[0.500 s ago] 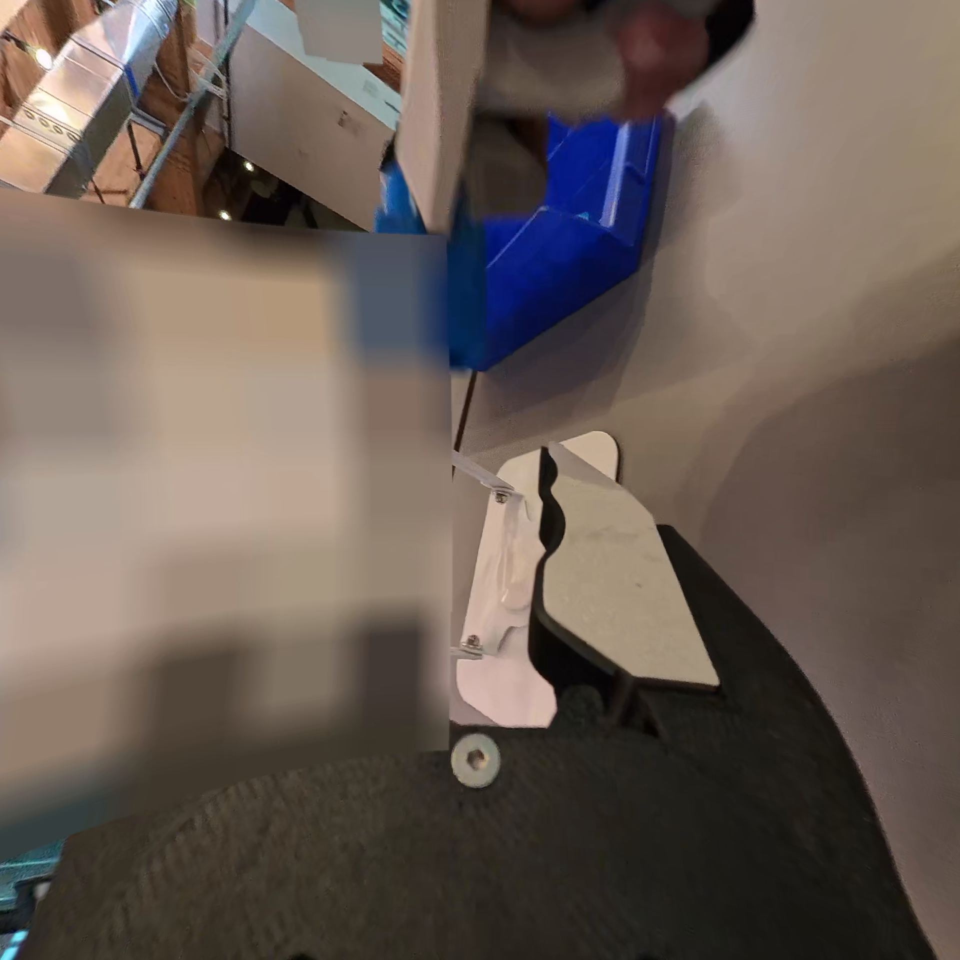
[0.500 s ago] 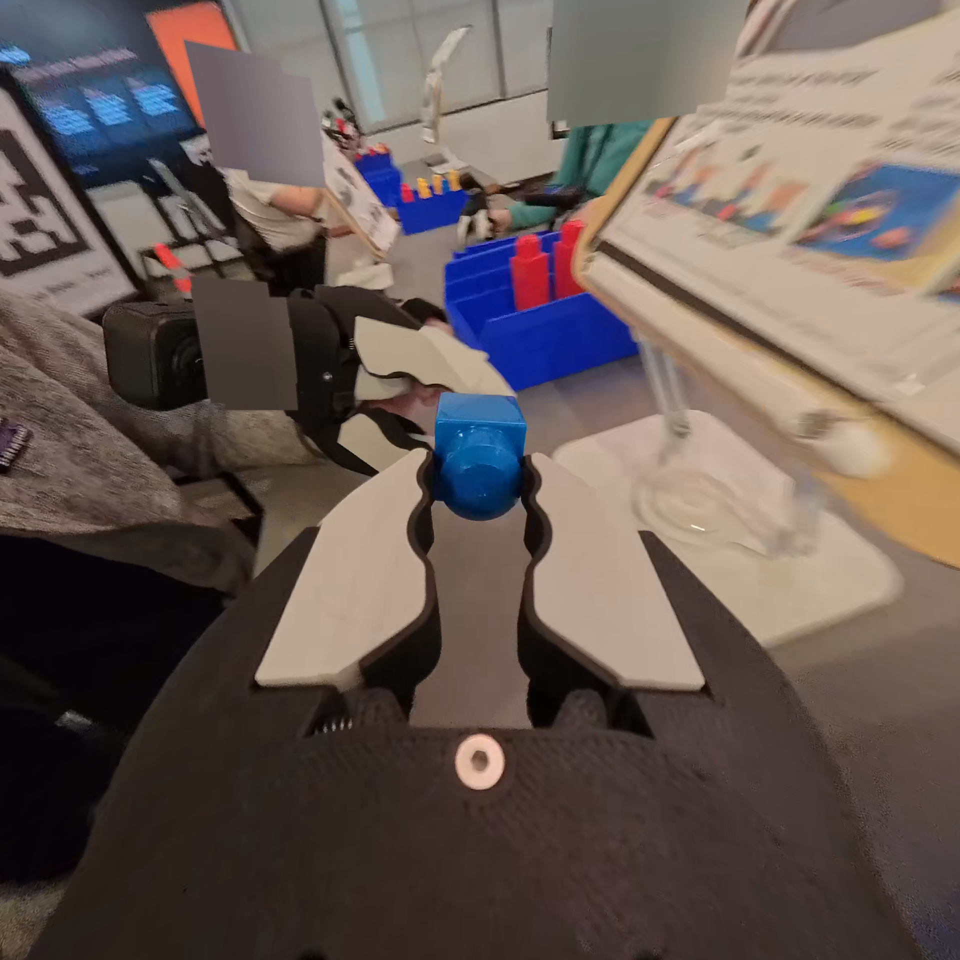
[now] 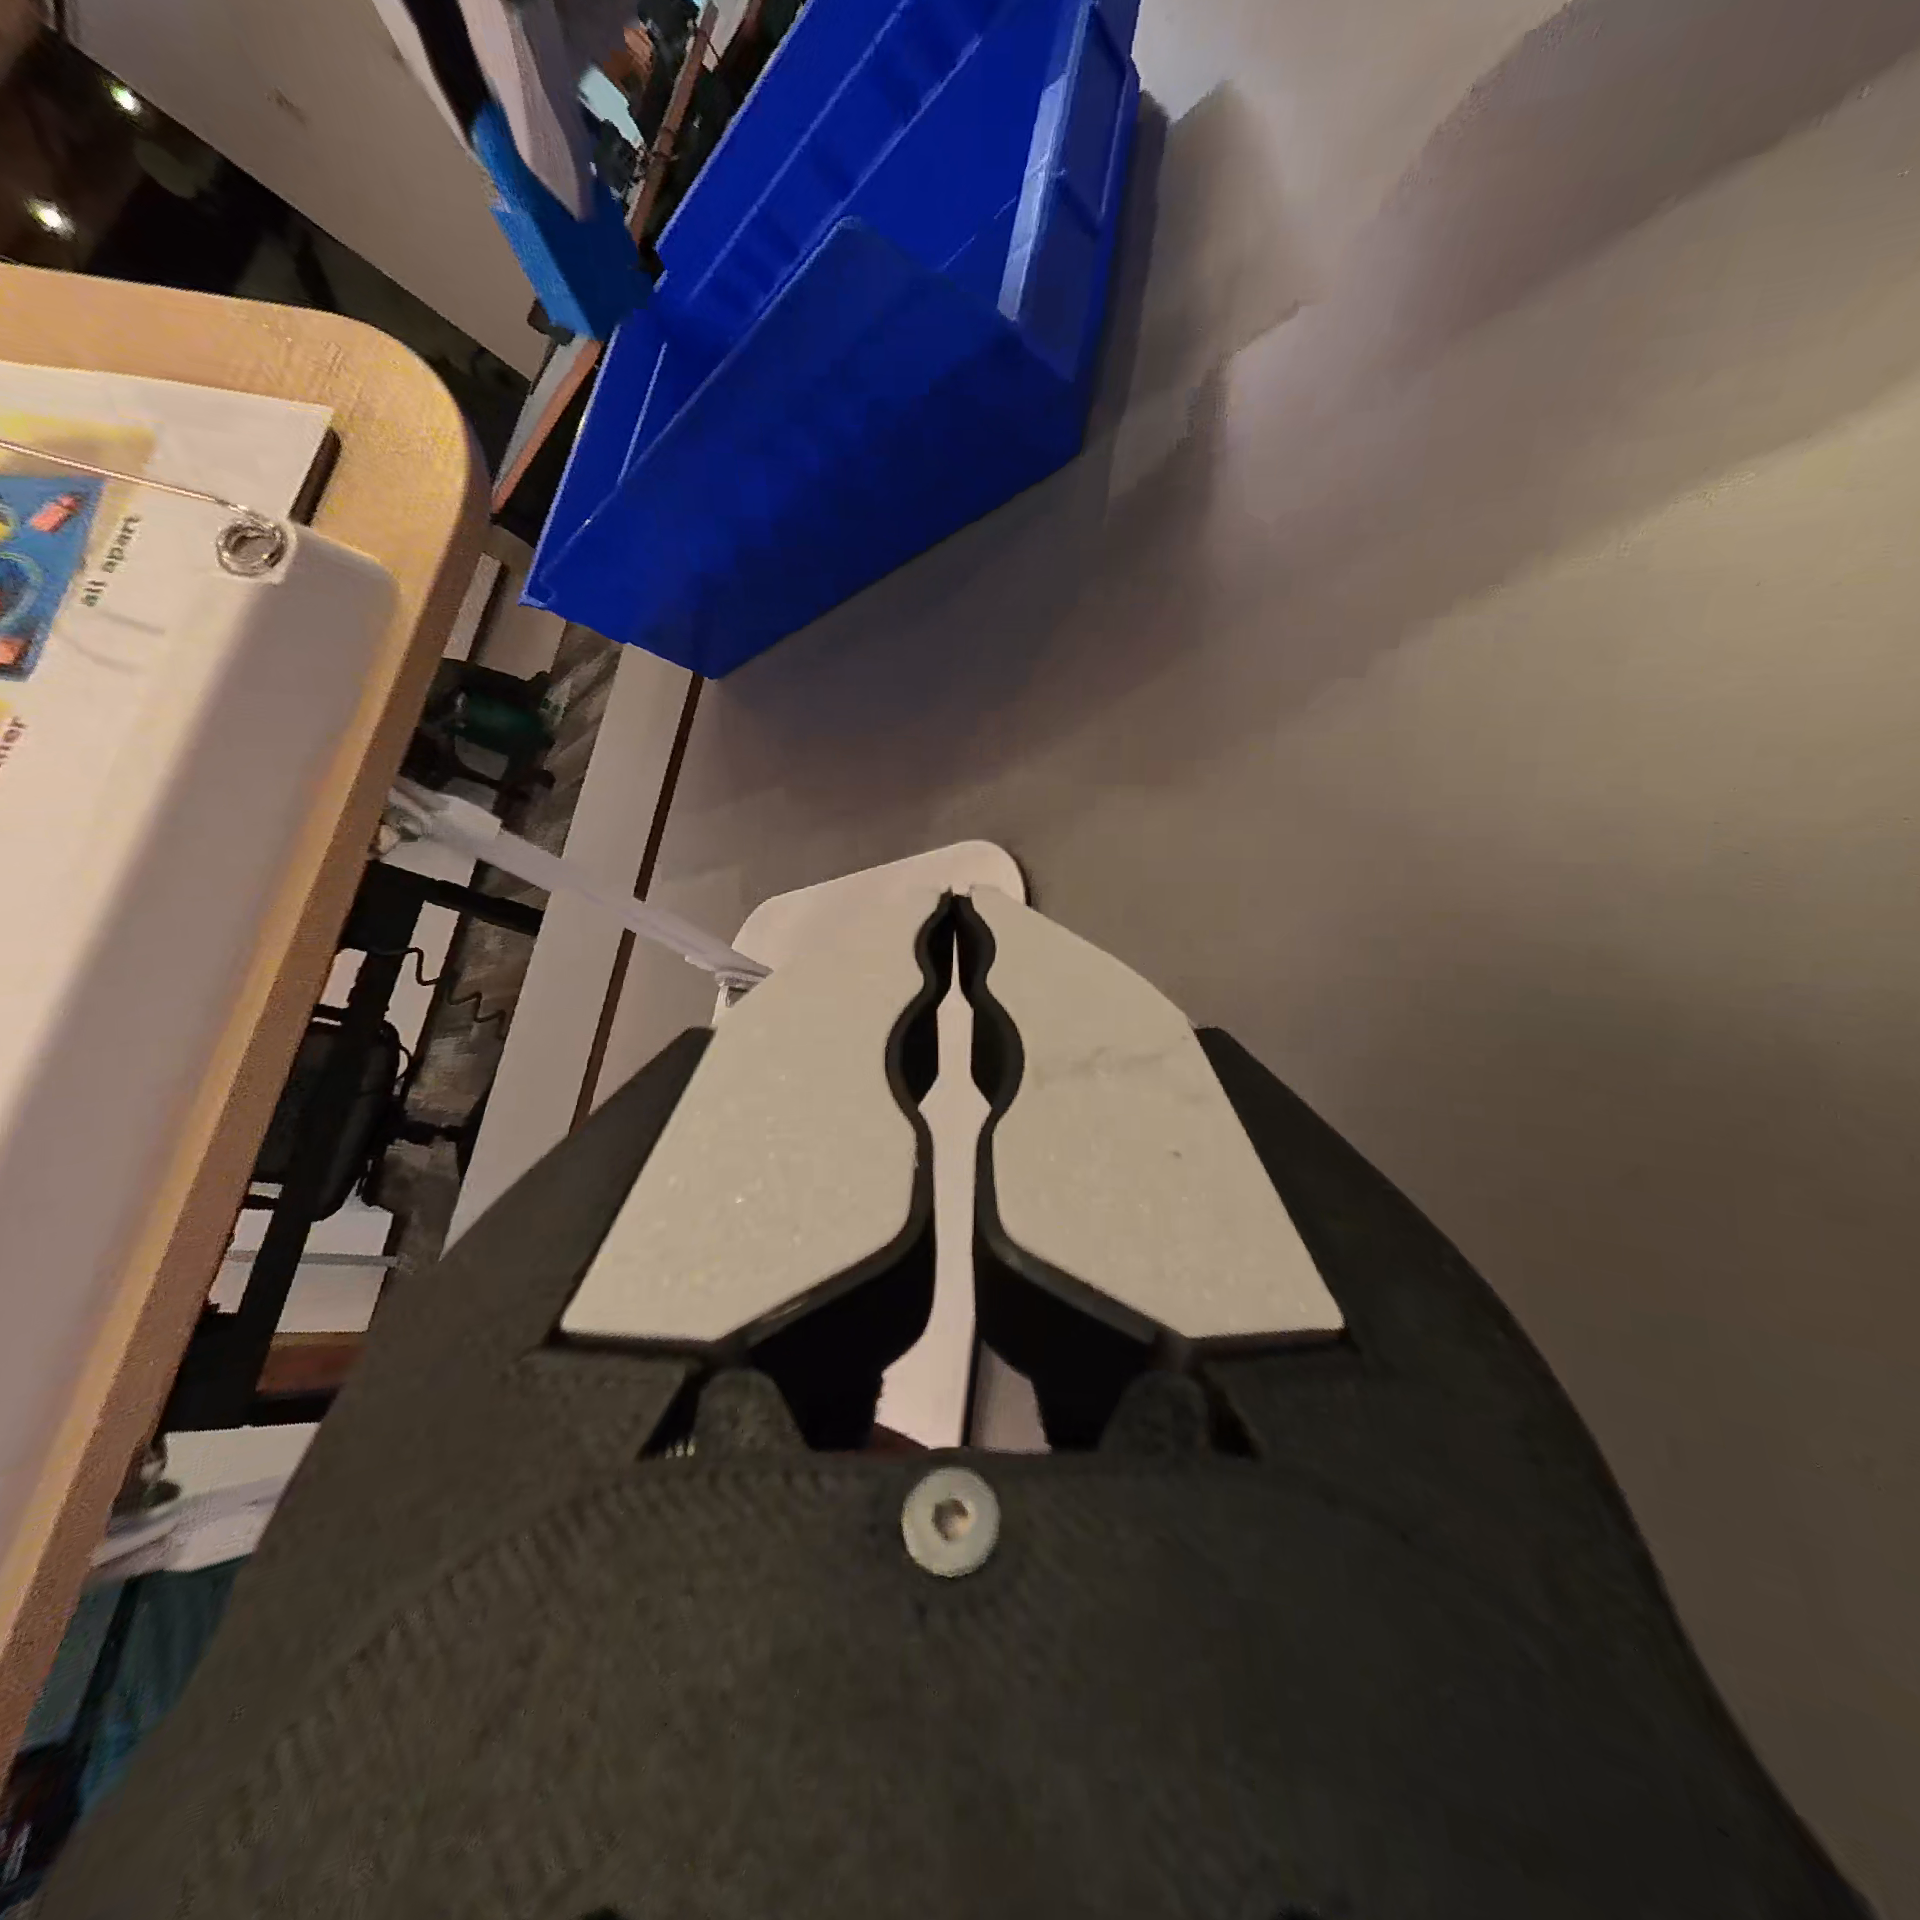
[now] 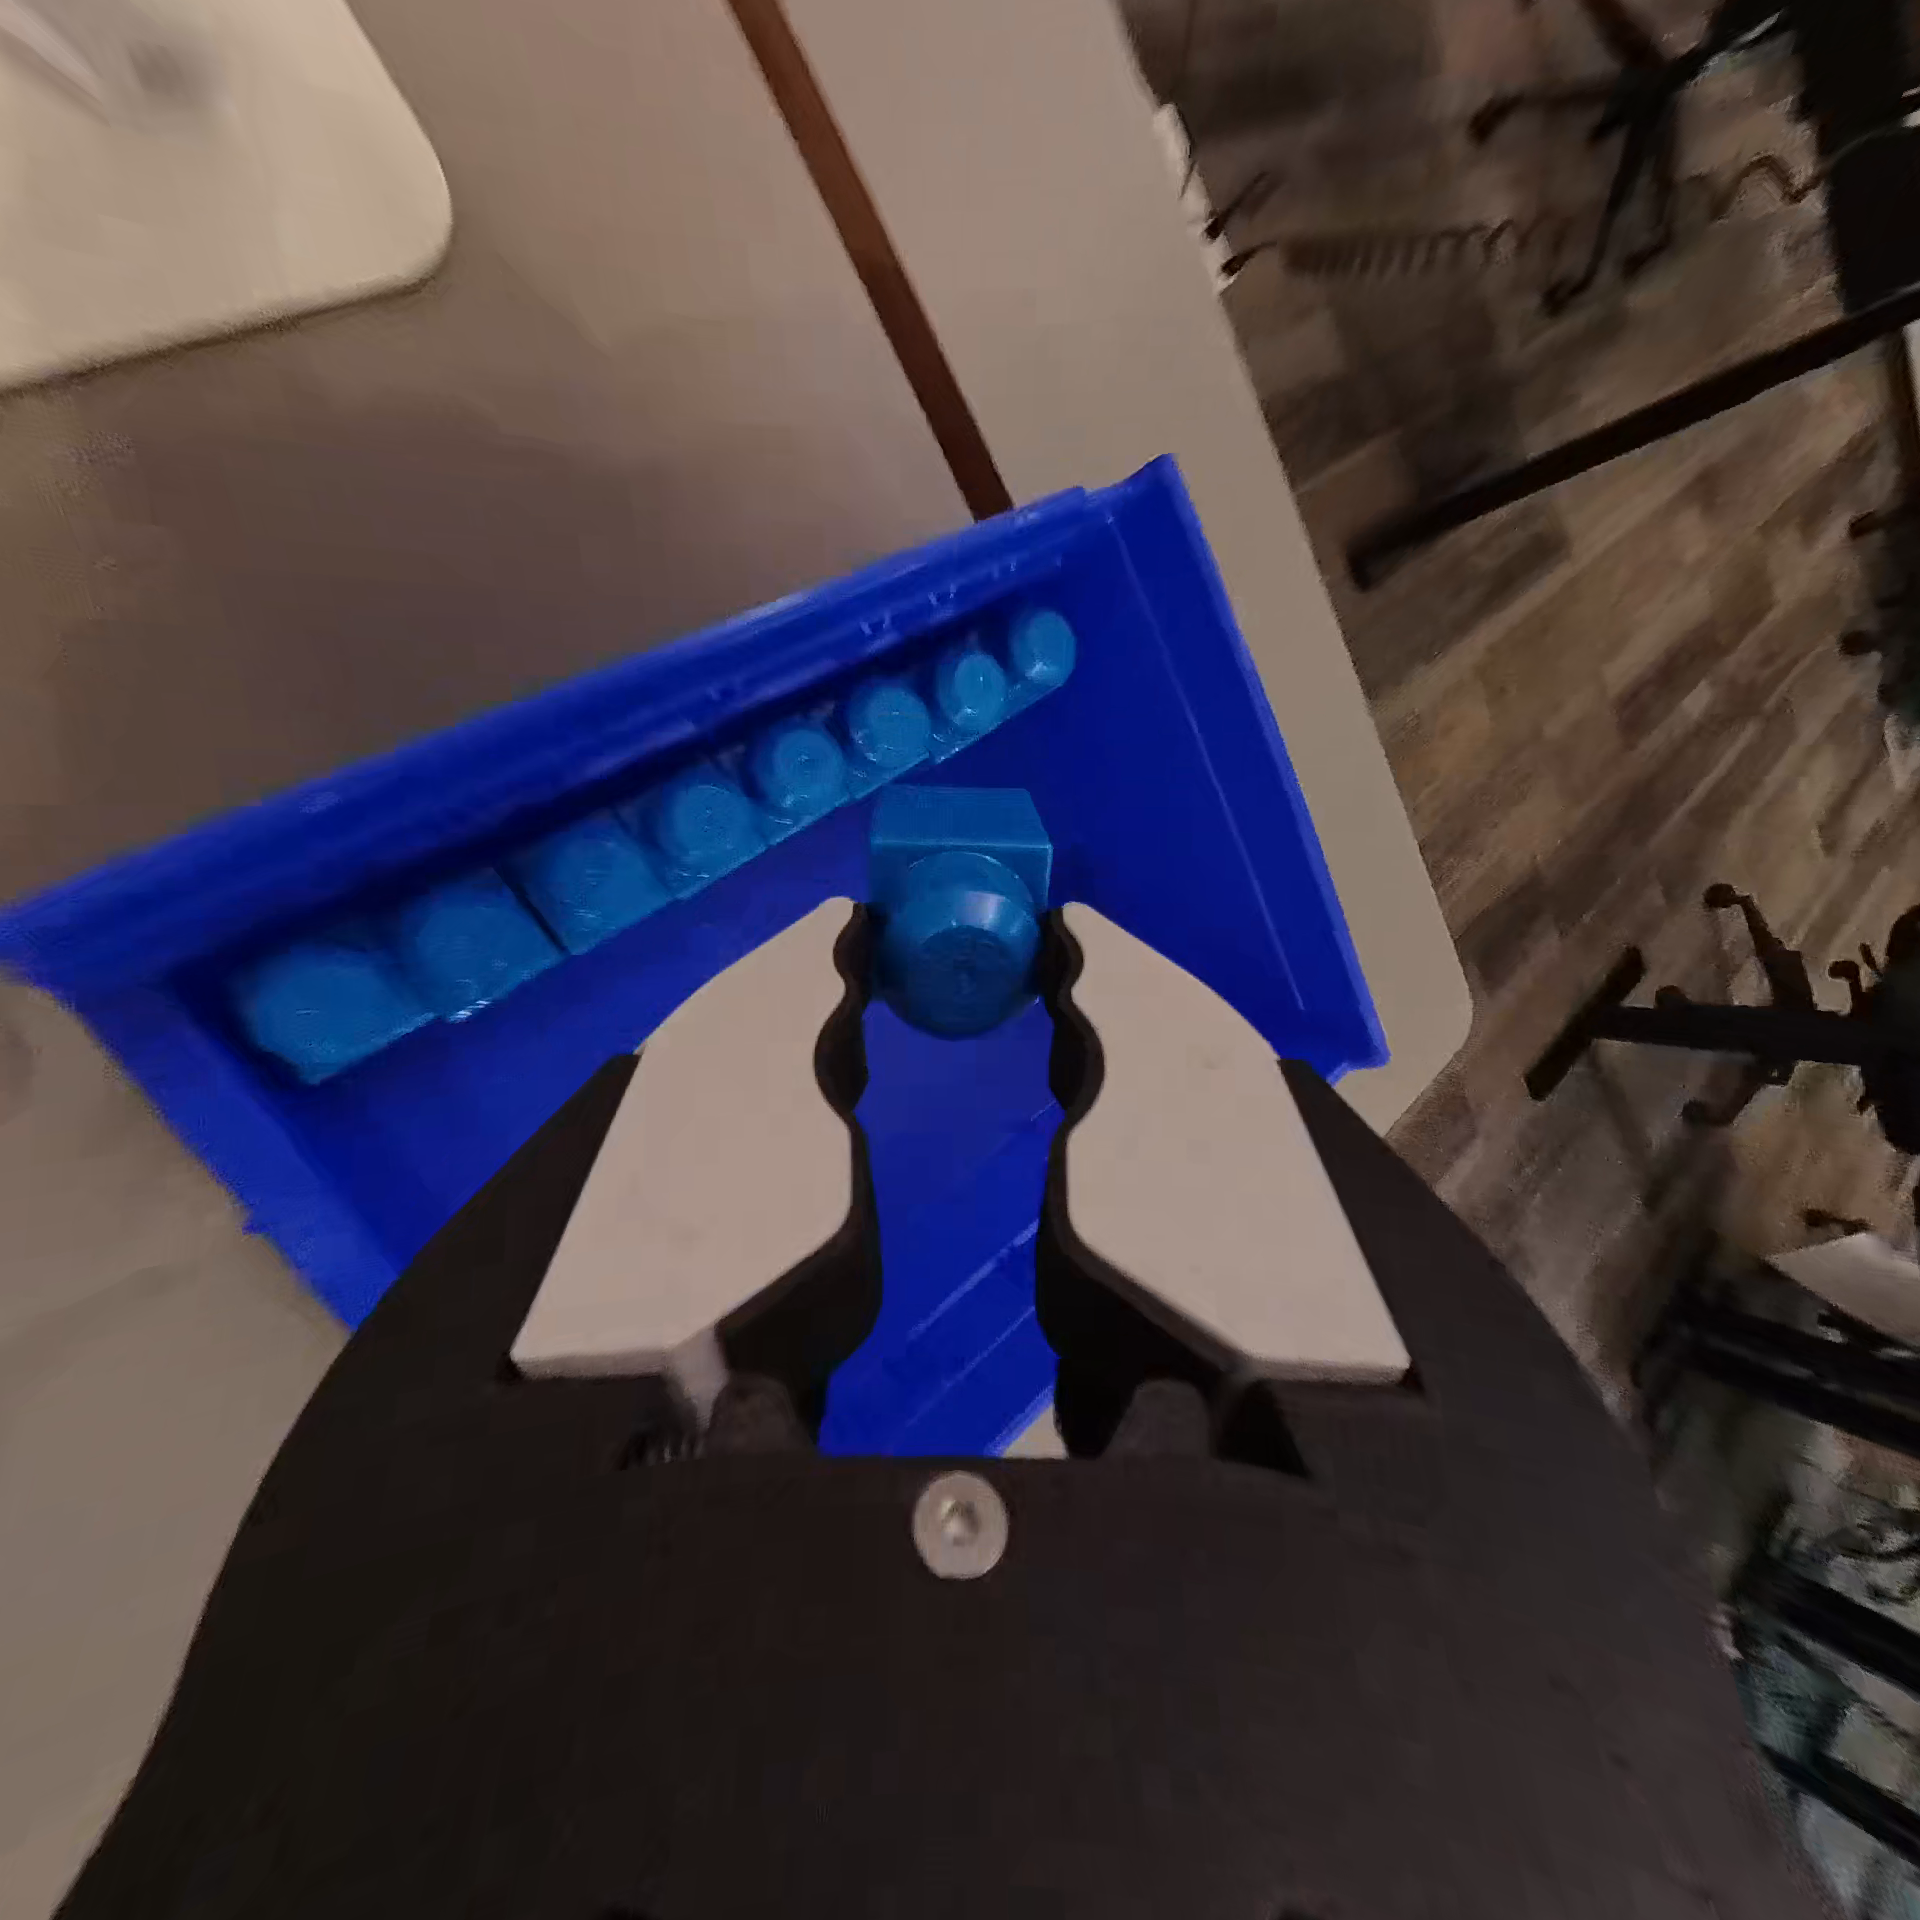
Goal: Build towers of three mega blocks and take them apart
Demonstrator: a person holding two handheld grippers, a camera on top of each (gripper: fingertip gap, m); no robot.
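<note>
Right gripper [image 4: 957, 940] had a blue mega block [image 4: 957, 894] clamped by its round stud, one pad pressed on each side of the stud, jaws partly open to that width. Block's square body pointed away from the gripper, stud toward the camera. It hung over the inside of a blue bin [image 4: 1195, 790], above the bin floor, near the bin's right wall. Couldn't tell whether the block touched the floor.

Along the bin's far wall sat a row of blue mega blocks [image 4: 644, 862], packed side by side, studs facing the camera, running from the lower left up to the far right corner. The held block was just in front of the right end of that row, apart from it.

The bin sat on a grey tabletop [image 4: 312, 582], close to the table edge; wood-look floor [image 4: 1558, 623] beyond it, blurred.

Left gripper [image 3: 954, 914] was fully closed, fingertips meeting, nothing between them. It hung over the grey tabletop [image 3: 1455, 935], well short of a blue bin [image 3: 852, 416] seen from outside at a tilt. A white plate [image 3: 987, 868] lay on the table right under the fingertips. At the left, a wood-edged board with a printed sheet [image 3: 156, 623] clipped to it.
</note>
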